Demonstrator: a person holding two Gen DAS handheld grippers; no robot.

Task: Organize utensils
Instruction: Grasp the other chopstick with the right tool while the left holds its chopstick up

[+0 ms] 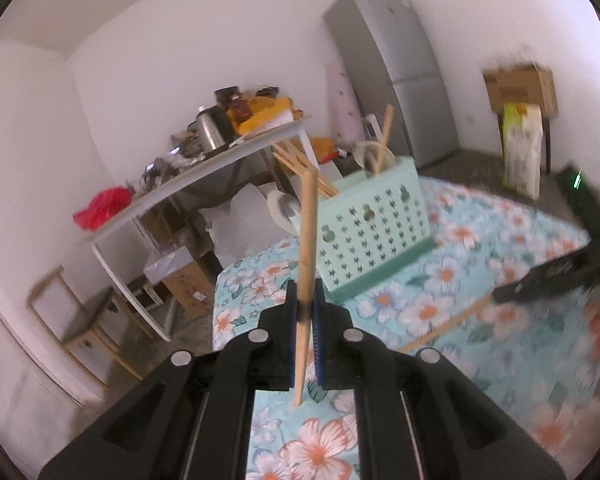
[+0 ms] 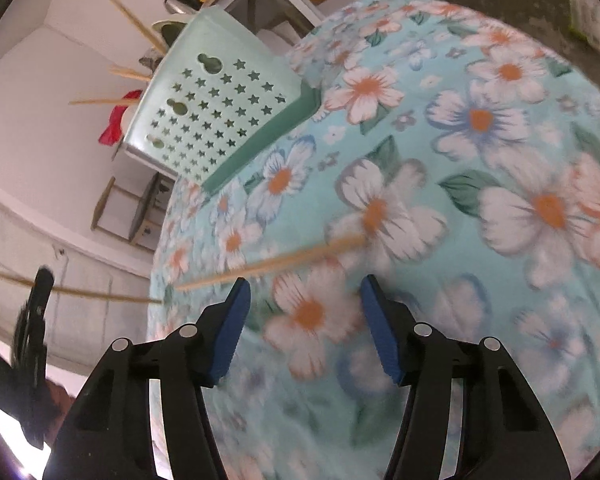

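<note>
Two grippers are present. The left gripper (image 1: 304, 304) has its fingers (image 1: 286, 308) clamped on one wooden chopstick (image 1: 306, 240), held above the tabletop (image 1: 500, 380). Its long axis runs nearly upright in the left wrist view, crosswise between the pads, most of it rising above them and a short tail below.

One loose chopstick (image 2: 272, 266) lies flat on the floral cloth, long axis slanting across the cloth. The right gripper (image 2: 304, 292) hangs above it, fingers apart with nothing between them, the stick just ahead of the tips.

One mint utensil caddy (image 2: 216, 108) stands at the table's far edge with about four more chopsticks (image 2: 136, 26) and two spoons (image 1: 282, 206) sticking out of it.
</note>
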